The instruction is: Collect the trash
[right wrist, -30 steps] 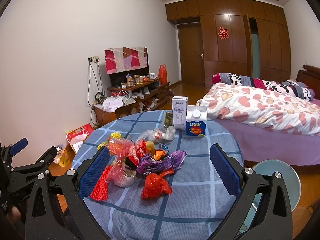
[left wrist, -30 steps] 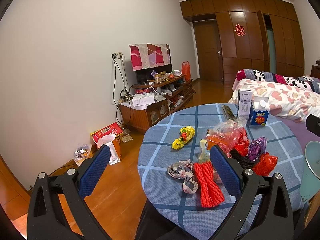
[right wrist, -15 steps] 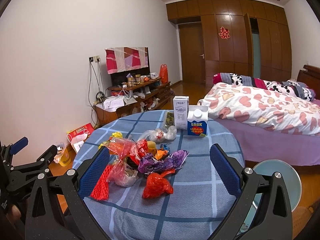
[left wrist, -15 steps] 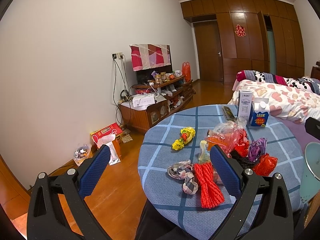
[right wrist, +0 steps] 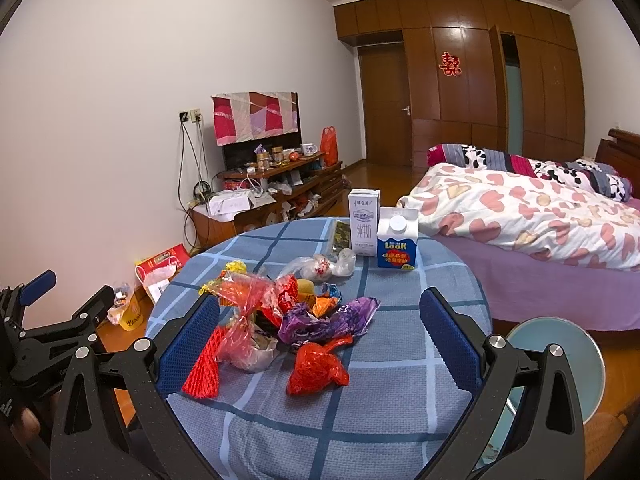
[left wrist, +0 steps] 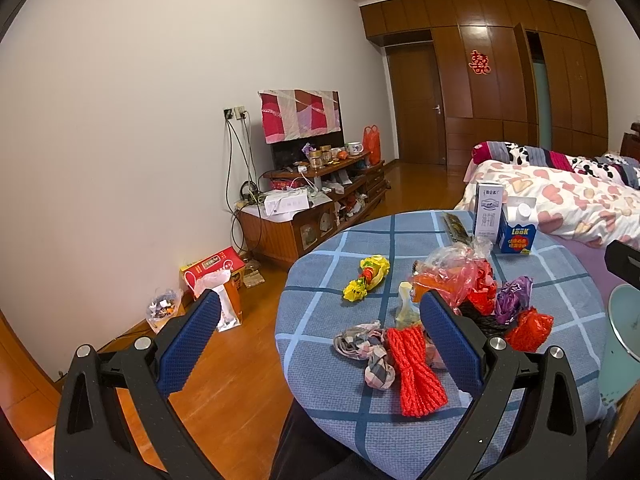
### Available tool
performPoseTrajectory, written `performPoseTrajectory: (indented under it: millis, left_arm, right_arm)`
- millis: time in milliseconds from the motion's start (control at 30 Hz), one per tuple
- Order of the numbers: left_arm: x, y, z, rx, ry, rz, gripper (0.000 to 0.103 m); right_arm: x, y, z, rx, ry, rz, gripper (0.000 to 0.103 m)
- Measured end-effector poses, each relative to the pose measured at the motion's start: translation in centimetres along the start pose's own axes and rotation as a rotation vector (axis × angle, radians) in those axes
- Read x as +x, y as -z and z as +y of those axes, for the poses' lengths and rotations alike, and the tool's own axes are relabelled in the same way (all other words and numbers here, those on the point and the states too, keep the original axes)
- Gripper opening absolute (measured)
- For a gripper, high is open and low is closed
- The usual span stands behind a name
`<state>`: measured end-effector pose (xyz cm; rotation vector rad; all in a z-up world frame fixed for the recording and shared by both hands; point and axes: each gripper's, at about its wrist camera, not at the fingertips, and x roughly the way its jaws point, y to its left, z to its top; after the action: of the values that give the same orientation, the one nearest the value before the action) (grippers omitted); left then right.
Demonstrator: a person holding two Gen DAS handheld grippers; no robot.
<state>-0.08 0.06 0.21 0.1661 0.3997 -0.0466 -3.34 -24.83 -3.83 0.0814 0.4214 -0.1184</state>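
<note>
A round table with a blue checked cloth (right wrist: 392, 412) carries a heap of trash: a red crumpled bag (right wrist: 316, 368), a purple wrapper (right wrist: 324, 320), a pink-orange plastic bag (right wrist: 244, 292), a red net bundle (left wrist: 416, 368), a checked cloth scrap (left wrist: 368, 350), a yellow wrapper (left wrist: 368, 278) and a clear bag (right wrist: 320, 266). Two milk cartons (right wrist: 396, 242) stand at the far edge. My left gripper (left wrist: 320, 344) is open and empty at the table's near left edge. My right gripper (right wrist: 320, 344) is open and empty, above the table in front of the heap.
A pale blue round bin (right wrist: 560, 364) stands on the floor right of the table. A bed (right wrist: 532, 216) lies at the right. A cluttered TV cabinet (left wrist: 312, 216) and boxes and bags (left wrist: 212, 280) stand along the left wall on the wooden floor.
Both views have shifted only slightly; the right gripper has drifted a little to the left. Both grippers stay open and no trash has moved.
</note>
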Motion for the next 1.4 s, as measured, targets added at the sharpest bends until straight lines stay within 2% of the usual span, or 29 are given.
performPoseTrajectory:
  millis: [633,1000,1133,1400]
  left_arm:
    - [0.0,-0.1,0.2,-0.007,-0.008,-0.003,0.097]
    - [1.3,0.7,0.2,-0.005,-0.006,0.019,0.097]
    - [3.9,2.6,0.0,-0.014,0.022,0.091,0.097]
    - [8.5,6.8,-1.9,0.022,0.044,0.215,0.097]
  right_arm:
    - [0.1,0.1,0.0,-0.001,0.000,0.004,0.098]
    - [0.8,1.1,-0.1,-0.001,0.013,0.021,0.098]
    - [1.8,1.8,-0.7,-0.007,0.039,0.037,0.098]
    - [6.0,5.0,-1.7,-0.009,0.070,0.144,0.098]
